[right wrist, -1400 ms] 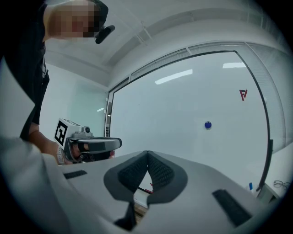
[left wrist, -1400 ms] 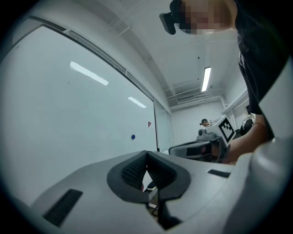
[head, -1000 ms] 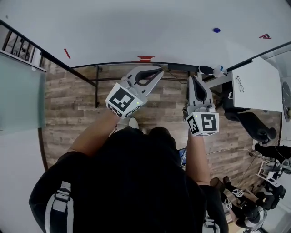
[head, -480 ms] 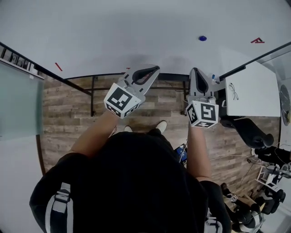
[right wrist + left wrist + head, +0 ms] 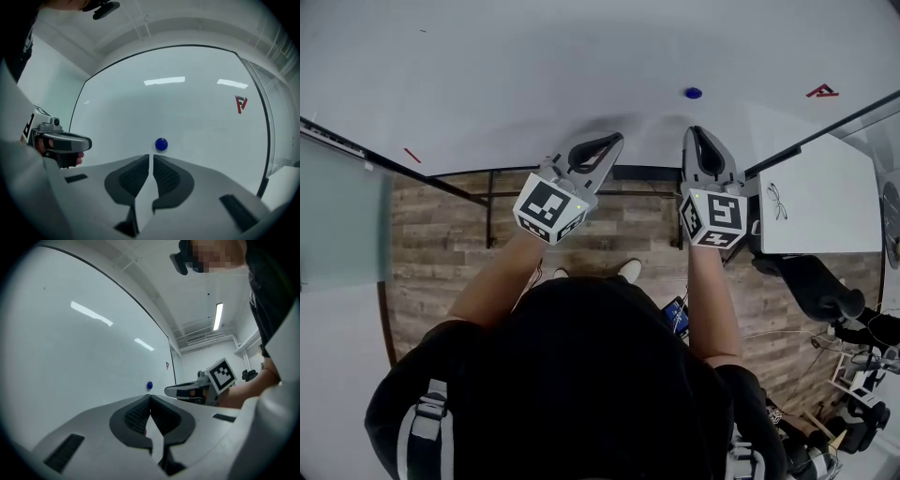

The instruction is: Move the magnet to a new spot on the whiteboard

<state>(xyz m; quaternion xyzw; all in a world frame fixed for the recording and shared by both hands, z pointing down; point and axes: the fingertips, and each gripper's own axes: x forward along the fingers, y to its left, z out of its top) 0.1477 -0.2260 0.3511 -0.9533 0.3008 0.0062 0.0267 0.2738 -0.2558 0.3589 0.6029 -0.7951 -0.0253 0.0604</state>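
**Right tongs line up on the magnet and begin to part**

Over the last second the person has closed in on the whiteboard (image 5: 534,75), and both tools now point at it. The blue magnet (image 5: 693,93) sits on the board, where it has slid from well off to the right in the head view to just ahead of the right tongs (image 5: 703,141). It is near the tips but not touching them.

In the right gripper view the magnet (image 5: 161,144) sits just above the tips. The right tongs (image 5: 151,157) have just been opening to a narrow slit, with nothing between them.

The left tongs (image 5: 150,397) are closed tip to tip and empty.

The pickup looks imminent, but the slit seems too narrow for the magnet yet.
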